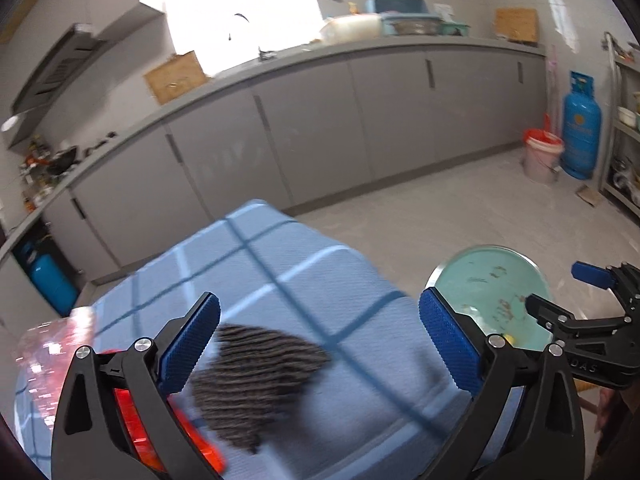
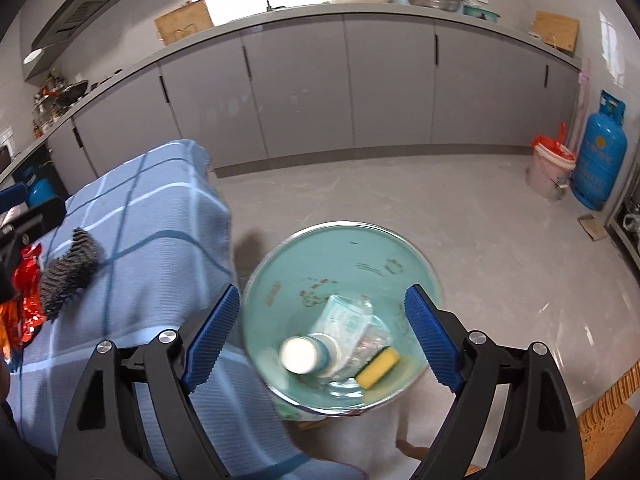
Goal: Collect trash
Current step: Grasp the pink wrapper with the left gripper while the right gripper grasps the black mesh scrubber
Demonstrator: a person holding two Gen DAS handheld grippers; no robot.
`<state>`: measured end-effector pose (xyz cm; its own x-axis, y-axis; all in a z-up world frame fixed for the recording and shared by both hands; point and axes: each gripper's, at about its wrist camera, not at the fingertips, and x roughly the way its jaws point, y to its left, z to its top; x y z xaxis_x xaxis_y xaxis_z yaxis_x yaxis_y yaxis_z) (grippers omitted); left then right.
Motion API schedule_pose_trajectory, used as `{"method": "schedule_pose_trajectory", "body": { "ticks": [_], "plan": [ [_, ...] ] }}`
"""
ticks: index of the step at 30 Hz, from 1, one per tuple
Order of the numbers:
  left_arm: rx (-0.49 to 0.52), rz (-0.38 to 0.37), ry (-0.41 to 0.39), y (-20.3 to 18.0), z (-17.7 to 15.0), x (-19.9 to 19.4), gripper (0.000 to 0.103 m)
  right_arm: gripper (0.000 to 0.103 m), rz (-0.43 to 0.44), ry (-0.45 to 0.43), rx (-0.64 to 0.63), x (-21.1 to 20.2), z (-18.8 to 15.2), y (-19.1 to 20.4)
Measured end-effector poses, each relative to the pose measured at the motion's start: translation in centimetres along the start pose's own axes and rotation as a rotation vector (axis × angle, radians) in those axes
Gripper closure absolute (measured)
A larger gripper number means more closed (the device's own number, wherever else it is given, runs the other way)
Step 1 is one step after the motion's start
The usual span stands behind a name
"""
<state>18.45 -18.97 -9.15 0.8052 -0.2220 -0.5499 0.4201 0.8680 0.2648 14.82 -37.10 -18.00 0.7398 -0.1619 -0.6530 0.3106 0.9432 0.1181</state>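
Observation:
A grey striped rag [image 1: 256, 380] lies on the blue checked tablecloth [image 1: 280, 280], between and just ahead of my open left gripper [image 1: 320, 344]. A red shiny wrapper [image 1: 132, 420] lies under its left finger. In the right wrist view the rag [image 2: 68, 276] and the wrapper [image 2: 26, 304] lie at the left. My right gripper [image 2: 322, 336] is open and empty above a teal bin [image 2: 360, 256] beside the table. The bin holds a white-capped bottle [image 2: 304, 354], a clear plastic packet [image 2: 348, 316] and a yellow sponge [image 2: 378, 368]. The bin [image 1: 496, 276] and the right gripper [image 1: 560, 296] show at right in the left wrist view.
Grey kitchen cabinets [image 2: 320, 92] with a counter run along the back. A blue gas cylinder [image 2: 600, 152] and a white bucket with a red liner [image 2: 550, 168] stand at the far right. A metal shelf [image 1: 624, 128] is at the right edge. A woven mat [image 2: 608, 408] lies bottom right.

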Motion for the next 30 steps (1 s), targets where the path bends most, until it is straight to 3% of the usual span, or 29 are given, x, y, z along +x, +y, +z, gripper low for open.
{"method": "schedule_pose_trajectory", "body": {
  "ticks": [9,14,19,26,28,30],
  "plan": [
    [-0.122,0.290,-0.017,10.4,-2.4,-6.6,0.004,0.015,0.113,-0.014,-0.082,-1.1,0.0,6.6],
    [-0.235,0.403,0.042,16.4,-4.8,-8.6,0.004,0.015,0.156,-0.010,-0.119,-1.2,-0.1,9.8],
    [-0.381,0.309,0.129,19.3,-7.0,-7.0,0.004,0.014,0.197,-0.021,-0.170,-2.0,-0.3,13.3],
    [-0.392,0.252,0.141,18.6,-7.5,-4.4,0.006,0.013,0.197,-0.012,-0.194,-2.7,-0.6,14.5],
    [-0.389,0.245,0.132,18.6,-7.7,-4.4,0.026,0.013,0.195,-0.006,-0.198,-2.6,-0.6,14.7],
    [-0.399,0.207,0.143,18.9,-7.8,-4.4,0.069,0.013,0.194,-0.002,-0.203,-2.4,-0.6,15.0]
  ]
}}
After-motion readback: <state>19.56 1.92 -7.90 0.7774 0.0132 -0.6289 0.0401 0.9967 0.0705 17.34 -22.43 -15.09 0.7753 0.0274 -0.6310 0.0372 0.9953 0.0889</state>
